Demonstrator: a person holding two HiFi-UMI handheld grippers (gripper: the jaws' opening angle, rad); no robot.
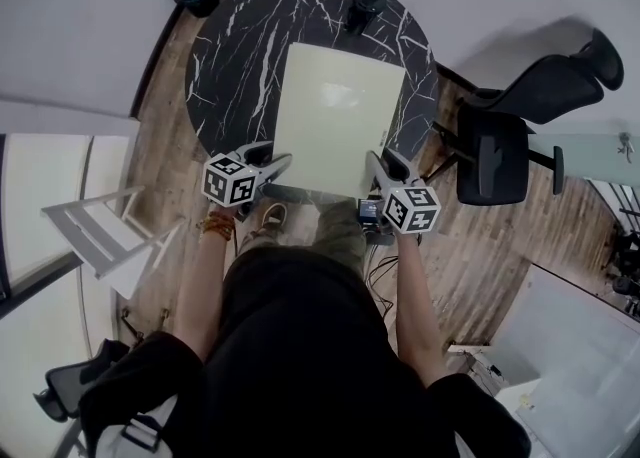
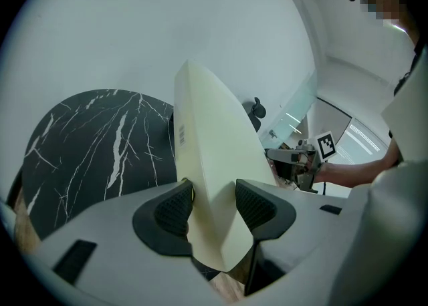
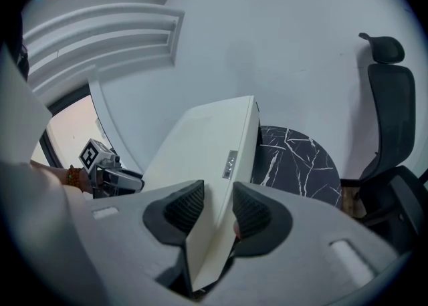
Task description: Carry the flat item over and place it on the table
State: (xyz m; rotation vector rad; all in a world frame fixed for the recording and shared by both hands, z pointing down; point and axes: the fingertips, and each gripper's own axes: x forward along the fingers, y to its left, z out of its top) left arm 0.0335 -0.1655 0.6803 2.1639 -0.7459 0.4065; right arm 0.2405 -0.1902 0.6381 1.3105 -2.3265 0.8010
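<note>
Nearest the person, the left tongs (image 2: 214,208) are clamping the near left corner of the flat panel (image 1: 340,116). Their ribbed dark pads are pressing on its two faces, with only the panel's thickness between them. The right tongs (image 3: 217,208) are doing the same at the near right corner, so both are sharing the load about evenly and neither is sitting nearer the work than the other.

From the tongs the panel is stretching straight ahead, away from the person, with its long axis running forward. It is hanging over the round bench (image 1: 230,56), and its near edge is projecting past the bench's near rim, above the wooden floor (image 1: 175,96). Whether its far edge is touching the top is not showing in any view. Judging from this, the coming move is turning on lowering it flat, and perhaps nudging it forward so that less is overhanging.

The panel is looking rigid, thin and smooth, cream-coloured with square edges and a small label on one side. The bench top is showing black with white marble-like veins, hard and glossy. At its far rim a small dark object (image 1: 365,6) is standing clear of the panel, and a black office chair (image 1: 510,136) is waiting to the right.
</note>
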